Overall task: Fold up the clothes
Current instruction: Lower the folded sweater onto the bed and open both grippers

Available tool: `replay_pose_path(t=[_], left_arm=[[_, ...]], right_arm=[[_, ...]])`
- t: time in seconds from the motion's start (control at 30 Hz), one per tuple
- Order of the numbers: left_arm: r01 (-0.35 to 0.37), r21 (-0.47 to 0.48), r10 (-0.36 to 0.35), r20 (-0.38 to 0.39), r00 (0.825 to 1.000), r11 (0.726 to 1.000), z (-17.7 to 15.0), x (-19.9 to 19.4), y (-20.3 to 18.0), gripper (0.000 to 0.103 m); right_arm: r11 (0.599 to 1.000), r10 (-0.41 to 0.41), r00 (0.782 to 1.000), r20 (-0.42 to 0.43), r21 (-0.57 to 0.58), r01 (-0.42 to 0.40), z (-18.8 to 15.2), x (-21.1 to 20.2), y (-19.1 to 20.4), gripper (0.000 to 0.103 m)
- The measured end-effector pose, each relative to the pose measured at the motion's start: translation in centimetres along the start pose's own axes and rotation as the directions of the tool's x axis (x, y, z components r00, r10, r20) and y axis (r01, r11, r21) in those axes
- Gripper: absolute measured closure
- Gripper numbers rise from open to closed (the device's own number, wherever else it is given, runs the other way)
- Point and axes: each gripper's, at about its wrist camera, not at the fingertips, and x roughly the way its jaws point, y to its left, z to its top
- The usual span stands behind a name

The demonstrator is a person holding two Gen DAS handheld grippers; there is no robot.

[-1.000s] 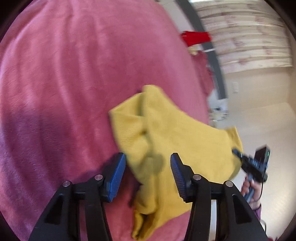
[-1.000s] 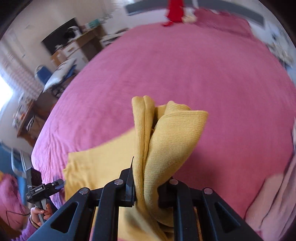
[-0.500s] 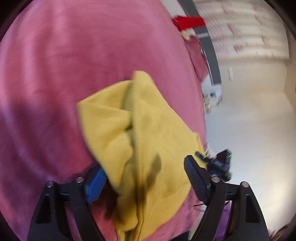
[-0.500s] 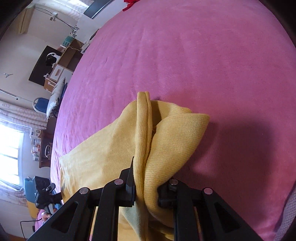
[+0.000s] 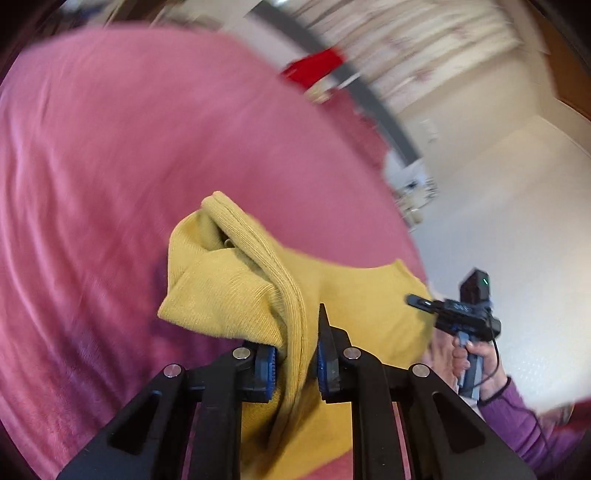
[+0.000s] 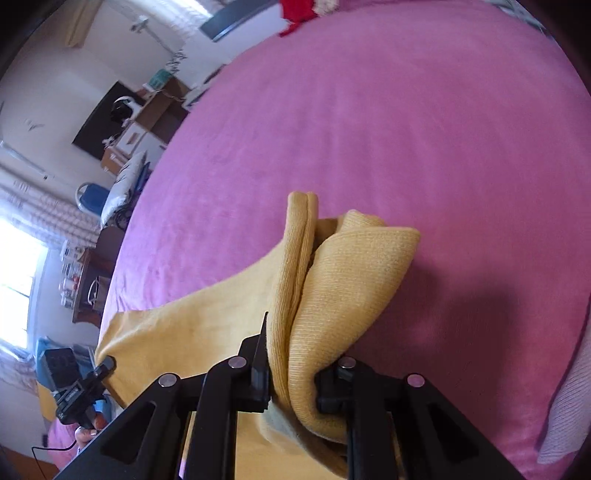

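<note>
A yellow knit garment hangs stretched over a pink bed. My left gripper is shut on one bunched corner of it. My right gripper is shut on another bunched corner of the same yellow garment. The cloth spans between the two grippers, just above the pink bedspread. The right gripper also shows at the right of the left wrist view, and the left gripper at the lower left of the right wrist view. The left wrist view is motion-blurred.
A red garment lies at the head of the bed, also in the right wrist view. A pale pink cloth lies at the right edge. A desk and shelves stand beside the bed.
My left gripper was open around the yellow cloth and has shut on its corner. The right gripper keeps its grip and has tilted down over the bed.
</note>
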Motion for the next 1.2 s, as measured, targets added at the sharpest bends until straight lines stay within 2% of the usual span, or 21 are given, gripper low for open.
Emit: replay_pose_path(t=[0.1,0.2,0.27,0.37,0.47,0.53,0.6,0.67,0.7,0.77,0.8,0.83,0.87,0.9,0.93,1.03,1.1,1.17,1.2], left_arm=[[0.036,0.062,-0.041,0.091,0.995,0.997,0.3,-2.4,-2.2,0.086],[0.035,0.041,-0.042,0.178,0.983,0.999,1.5,-6.2,-0.8,0.086],[-0.004,0.015,0.0,0.245,0.97,1.0,2.3,-9.5,1.2,0.086],[-0.065,-0.03,0.071,0.342,0.937,0.997,3.5,-14.7,4.5,0.086],[-0.151,-0.086,0.174,0.423,0.889,0.985,4.6,-19.4,9.5,0.086],[-0.222,-0.139,0.261,0.439,0.86,0.965,5.8,-20.9,13.4,0.086],[-0.292,-0.195,0.35,0.447,0.823,0.936,7.0,-22.3,17.5,0.085],[-0.364,-0.265,0.445,0.407,0.798,0.893,8.0,-22.3,22.6,0.083],[-0.397,-0.318,0.497,0.354,0.792,0.861,8.3,-21.6,25.4,0.081],[-0.465,-0.424,0.588,0.225,0.777,0.777,8.9,-20.0,31.2,0.081],[-0.458,-0.481,0.593,0.173,0.786,0.747,8.6,-19.4,33.7,0.081],[-0.359,-0.549,0.537,0.205,0.818,0.755,7.7,-19.5,35.9,0.076],[-0.238,-0.589,0.476,0.289,0.831,0.772,6.5,-20.2,37.0,0.075],[-0.181,-0.598,0.445,0.329,0.833,0.781,5.7,-20.7,37.4,0.074],[-0.139,-0.602,0.421,0.358,0.833,0.787,5.0,-21.2,37.8,0.073],[-0.124,-0.606,0.435,0.4,0.807,0.786,2.2,-22.6,37.0,0.072],[-0.123,-0.622,0.464,0.423,0.778,0.773,0.4,-23.0,35.5,0.07],[-0.133,-0.594,0.47,0.459,0.754,0.794,-0.6,-22.2,32.5,0.07],[-0.15,-0.562,0.463,0.469,0.752,0.813,-0.5,-21.4,31.2,0.07]], right_arm=[[0.995,0.02,1.0,0.012,-0.102,-0.019,1.7,-1.2,5.0,0.088],[0.976,0.043,0.999,0.011,-0.212,-0.04,4.0,-1.3,11.1,0.089],[0.961,0.055,0.998,0.001,-0.271,-0.053,5.8,-0.1,15.1,0.089],[0.934,0.081,0.996,-0.026,-0.346,-0.085,9.1,3.3,21.7,0.089],[0.908,0.107,0.992,-0.066,-0.401,-0.125,11.9,9.1,28.0,0.089],[0.892,0.115,0.989,-0.095,-0.428,-0.145,13.0,13.6,31.8,0.088],[0.88,0.117,0.985,-0.128,-0.447,-0.162,13.7,18.6,35.2,0.088],[0.881,0.113,0.979,-0.17,-0.438,-0.178,14.4,24.2,38.2,0.085],[0.89,0.108,0.974,-0.197,-0.418,-0.183,14.7,27.3,39.4,0.08],[0.916,0.062,0.974,-0.217,-0.376,-0.142,14.8,33.1,40.4,0.077],[0.926,0.011,0.974,-0.225,-0.365,-0.094,14.9,35.3,40.3,0.077],[0.933,-0.043,0.971,-0.234,-0.356,-0.044,15.0,37.5,40.2,0.077],[0.936,-0.06,0.97,-0.236,-0.35,-0.027,15.1,38.2,39.8,0.076],[0.939,-0.074,0.969,-0.236,-0.344,-0.012,15.3,38.7,39.3,0.076],[0.945,-0.046,0.976,-0.215,-0.325,-0.027,15.7,38.0,38.3,0.076],[0.972,0.077,0.989,-0.129,-0.211,-0.103,17.1,34.0,33.7,0.076],[0.977,0.149,0.983,-0.109,-0.134,-0.163,16.8,31.1,30.2,0.073],[0.973,0.196,0.972,-0.131,-0.096,-0.209,15.3,29.1,27.3,0.072],[0.97,0.21,0.965,-0.156,-0.089,-0.225,14.3,28.6,26.3,0.072]])
